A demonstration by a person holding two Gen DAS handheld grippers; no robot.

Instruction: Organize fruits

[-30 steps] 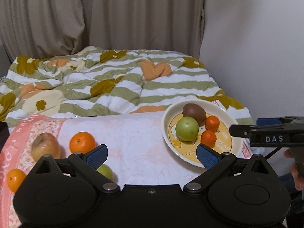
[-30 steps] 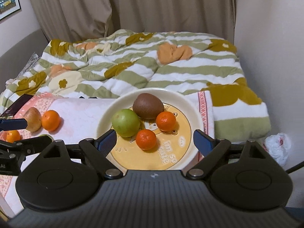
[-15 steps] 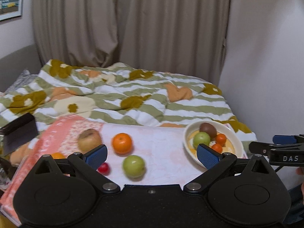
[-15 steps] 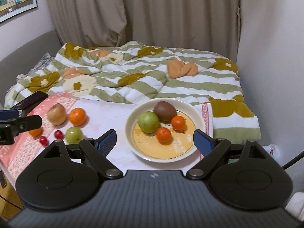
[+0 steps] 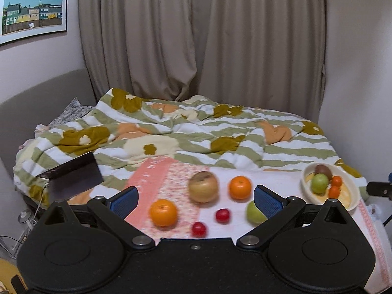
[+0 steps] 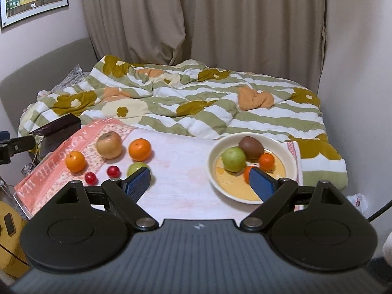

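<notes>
A cream plate (image 6: pixel 289 154) (image 5: pixel 350 183) at the right of the cloth-covered table (image 6: pixel 181 171) holds a green apple (image 6: pixel 233 158), a brown kiwi (image 6: pixel 251 147) and two small oranges. Loose on the cloth at the left lie a tan apple (image 6: pixel 109 145) (image 5: pixel 203 186), two oranges (image 6: pixel 139 150) (image 6: pixel 75 161), two red cherry-like fruits (image 6: pixel 113 170) (image 6: pixel 90 177) and a second green apple (image 6: pixel 136 167) (image 5: pixel 253 212). My left gripper (image 5: pixel 196 199) is open, held back above the loose fruit. My right gripper (image 6: pixel 198 182) is open too, empty, near the table's front edge.
A bed with a striped flowered duvet (image 6: pixel 196 98) lies behind the table, with curtains and walls beyond. A dark box (image 6: pixel 56 132) stands off the table's left corner. A yellow object (image 6: pixel 9 232) sits low at the left.
Both grippers have drawn back and up from the table, so the fruit and plate look smaller and farther. The left view has swung left toward the loose fruit. Both stay open.
</notes>
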